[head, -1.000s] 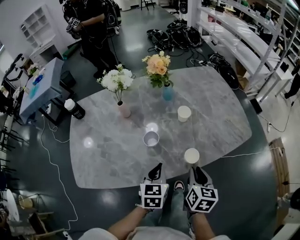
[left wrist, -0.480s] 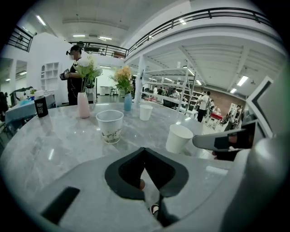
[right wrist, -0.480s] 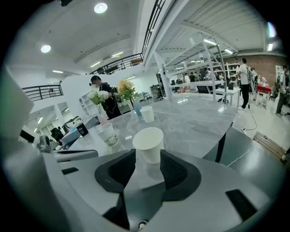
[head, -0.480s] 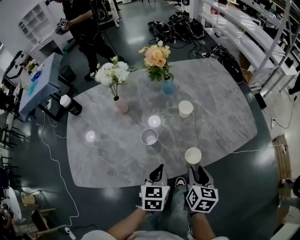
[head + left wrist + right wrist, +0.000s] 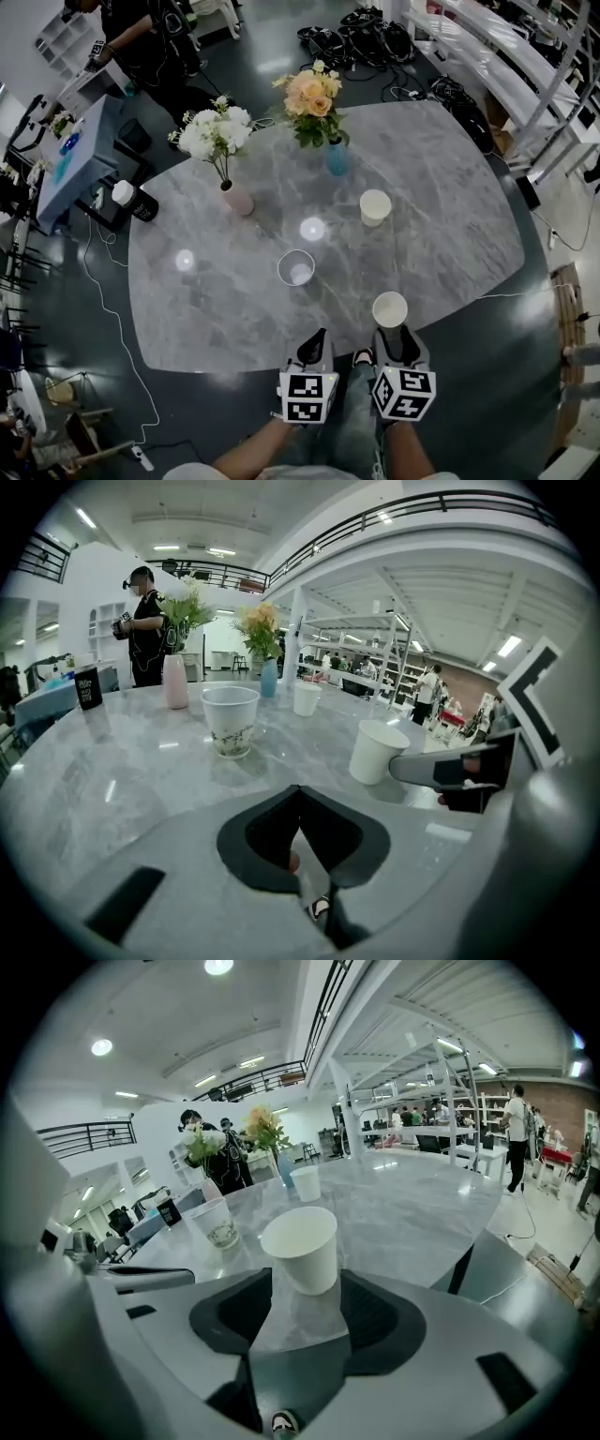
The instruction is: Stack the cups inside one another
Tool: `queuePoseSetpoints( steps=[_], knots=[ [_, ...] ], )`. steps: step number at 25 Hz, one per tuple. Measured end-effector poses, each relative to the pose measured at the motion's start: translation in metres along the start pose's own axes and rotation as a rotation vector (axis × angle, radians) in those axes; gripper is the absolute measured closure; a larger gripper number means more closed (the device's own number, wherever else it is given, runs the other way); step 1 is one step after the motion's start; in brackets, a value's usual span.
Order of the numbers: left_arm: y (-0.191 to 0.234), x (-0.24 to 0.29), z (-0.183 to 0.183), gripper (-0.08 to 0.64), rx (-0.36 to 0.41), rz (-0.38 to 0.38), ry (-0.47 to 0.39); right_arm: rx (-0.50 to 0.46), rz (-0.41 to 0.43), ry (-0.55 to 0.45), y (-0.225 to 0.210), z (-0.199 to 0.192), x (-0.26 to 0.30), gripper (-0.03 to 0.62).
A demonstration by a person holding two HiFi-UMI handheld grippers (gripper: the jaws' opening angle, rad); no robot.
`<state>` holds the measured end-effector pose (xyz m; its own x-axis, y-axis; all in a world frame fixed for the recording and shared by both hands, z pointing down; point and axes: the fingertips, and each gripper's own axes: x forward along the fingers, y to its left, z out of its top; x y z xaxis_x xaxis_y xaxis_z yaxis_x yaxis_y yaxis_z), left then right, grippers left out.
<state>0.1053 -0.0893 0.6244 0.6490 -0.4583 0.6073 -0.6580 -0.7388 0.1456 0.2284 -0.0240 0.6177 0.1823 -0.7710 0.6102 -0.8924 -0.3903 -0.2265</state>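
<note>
Right gripper jaws have just been opening, now spread, white cup at their tips near table edge, unpressed. Left gripper clenched, empty. Patterned cup mid-table, third cup beyond.

Left tongs, right tongs: black jaws, white cubes, black square markers; blue-grey jeans.
</note>
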Motion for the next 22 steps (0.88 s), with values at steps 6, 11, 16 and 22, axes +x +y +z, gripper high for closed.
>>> queuePoseSetpoints(
  steps=[6, 11, 16, 22],
  knots=[
    [0.003, 0.005, -0.003, 0.565, -0.018, 0.013, 0.009, -0.084, 0.012, 0.018, 0.000, 0.001, 0.017, 0.380],
    [0.007, 0.009, -0.006, 0.565, -0.039, 0.030, 0.015, -0.120, 0.023, 0.036, 0.000, 0.000, 0.028, 0.373],
    [0.008, 0.012, -0.008, 0.565, -0.049, 0.037, 0.024, -0.125, 0.031, 0.047, 0.000, -0.002, 0.034, 0.371],
    [0.013, 0.015, -0.008, 0.565, -0.064, 0.052, 0.021, -0.128, 0.034, 0.038, 0.000, -0.001, 0.039, 0.373]
  ],
)
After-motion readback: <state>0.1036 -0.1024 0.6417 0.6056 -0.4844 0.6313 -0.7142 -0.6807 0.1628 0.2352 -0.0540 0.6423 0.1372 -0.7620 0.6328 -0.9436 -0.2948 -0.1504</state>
